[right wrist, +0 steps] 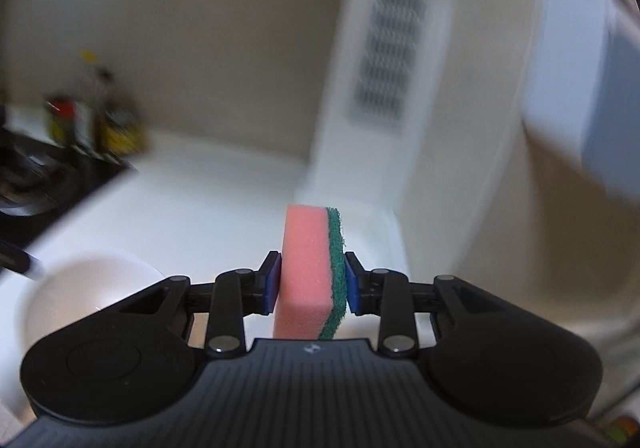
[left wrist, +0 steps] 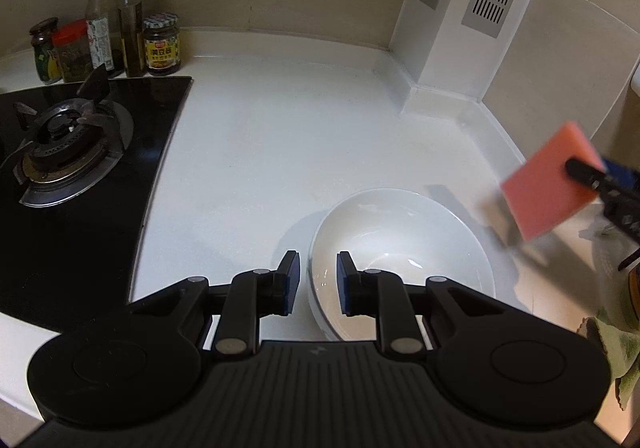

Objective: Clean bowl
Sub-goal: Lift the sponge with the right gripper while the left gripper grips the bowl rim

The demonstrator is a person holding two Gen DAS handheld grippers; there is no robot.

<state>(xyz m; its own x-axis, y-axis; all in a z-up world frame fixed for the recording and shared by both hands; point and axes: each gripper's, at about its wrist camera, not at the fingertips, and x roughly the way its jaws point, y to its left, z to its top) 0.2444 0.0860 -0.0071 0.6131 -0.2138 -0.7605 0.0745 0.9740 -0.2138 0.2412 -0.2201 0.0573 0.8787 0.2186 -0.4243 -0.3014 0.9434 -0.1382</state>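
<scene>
**Entry: bowl-cleaning, sponge carried in, rim not yet gripped**

- White bowl [left wrist: 400, 260]: sits on the white table [left wrist: 280, 151], at 5 o'clock in the left wrist view, tipped slightly toward the camera; inside looks wet and glossy.
- Left tool [left wrist: 318, 284]: jaws spread, one pad outside the bowl's near rim, one inside; neither pad visibly presses the wall. Judgement: close on the rim first, so the bowl cannot slide or spin under scrubbing.
- Right tool [right wrist: 310, 284]: pinching a pink sponge [right wrist: 308, 272] across its thickness, green scouring layer against the right pad. From the left wrist view it hangs at 3 o'clock, above and clear of the bowl.
- Judgement on technique: bring the sponge down into the bowl with a broad face to the glaze, wiping from rim toward centre; keep pressure light, since the thin rim grip is the only brace.
- Gas burner [left wrist: 60, 143], condiment jars [left wrist: 160, 43]: 9 to 10 o'clock, well apart.
</scene>
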